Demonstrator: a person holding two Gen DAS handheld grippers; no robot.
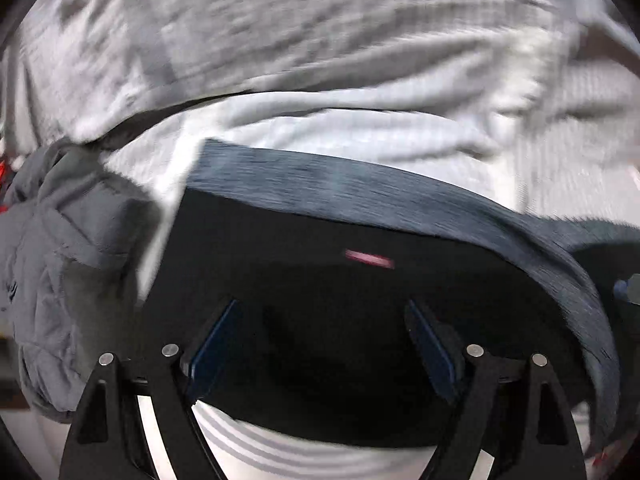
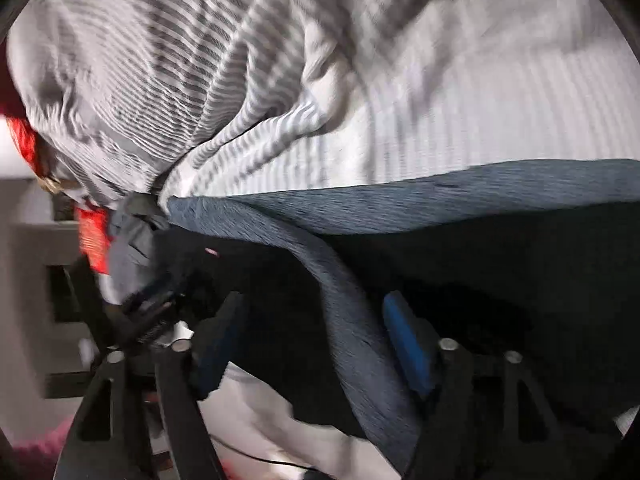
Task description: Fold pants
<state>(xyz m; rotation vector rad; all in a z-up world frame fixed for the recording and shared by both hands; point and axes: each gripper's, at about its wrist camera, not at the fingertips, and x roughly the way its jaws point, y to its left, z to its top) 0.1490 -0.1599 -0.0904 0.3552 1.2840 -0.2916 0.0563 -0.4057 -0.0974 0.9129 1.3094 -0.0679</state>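
The pants (image 1: 320, 280) are black with a grey-blue waistband and a small pink label; they lie on a striped grey-white bed cover (image 1: 320, 60). My left gripper (image 1: 324, 320) is open, its blue pads wide apart over the black fabric just below the waistband. In the right wrist view the pants (image 2: 500, 264) fill the lower right, with the waistband (image 2: 352, 320) curving down between the fingers. My right gripper (image 2: 316, 320) is open, its pads on either side of the waistband band, not closed on it. Both views are blurred by motion.
A crumpled grey garment (image 1: 64, 264) lies left of the pants. The striped cover (image 2: 200, 80) is bunched up at the left. Something red (image 2: 94, 236) and grey furniture (image 2: 36, 248) show beyond the bed's left edge. The left gripper's body (image 2: 152, 300) shows at the left.
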